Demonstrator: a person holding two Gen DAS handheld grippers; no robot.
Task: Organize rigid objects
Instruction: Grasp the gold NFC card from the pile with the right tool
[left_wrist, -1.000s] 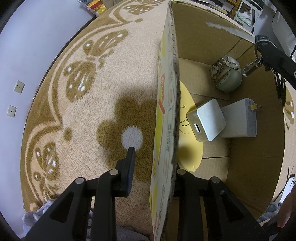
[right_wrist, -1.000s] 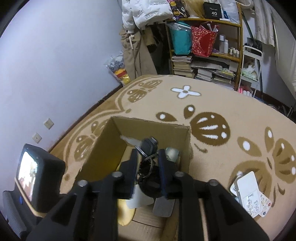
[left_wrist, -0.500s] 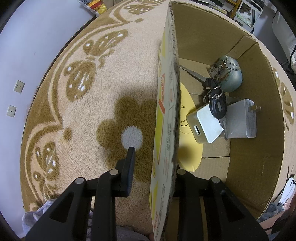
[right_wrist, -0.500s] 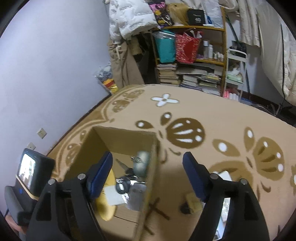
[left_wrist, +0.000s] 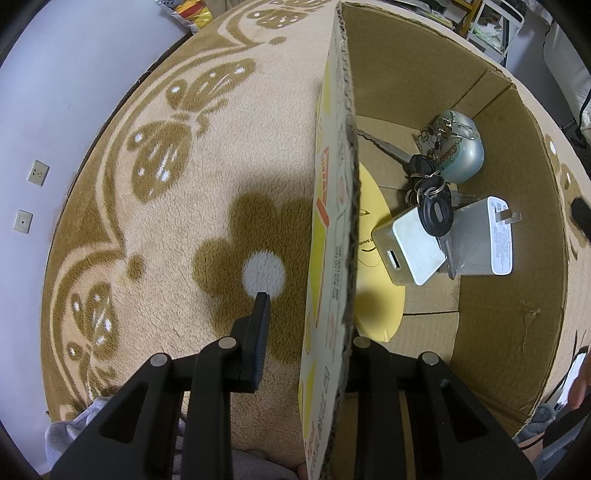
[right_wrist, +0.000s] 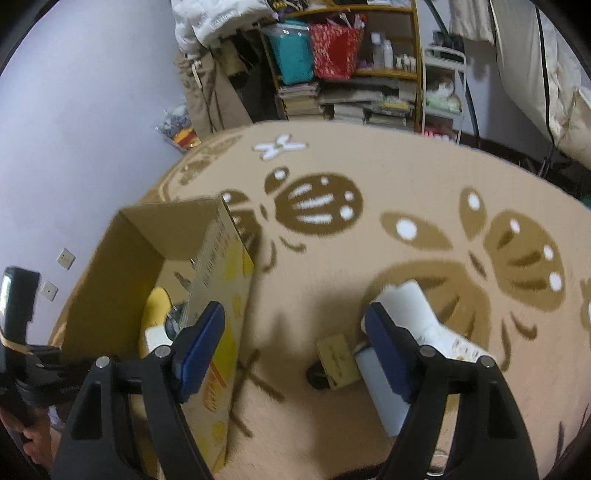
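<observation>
Beige patterned carpet (right_wrist: 332, 280), cluttered shelves (right_wrist: 351, 74) far. Left gripper (left_wrist: 306, 332) straddling cardboard box (left_wrist: 517, 258) wall, grip unclear. Keys (left_wrist: 432, 199) inside box. Right gripper (right_wrist: 295, 350) spread wide, empty; floor items blurred.

Soft indoor light falls from above, dim toward the corners. The cardboard box (left_wrist: 509, 266) throws a broad shadow across the rug (left_wrist: 177, 206). The right wrist view is motion-smeared; both views bend hard at the black-rimmed edges.
</observation>
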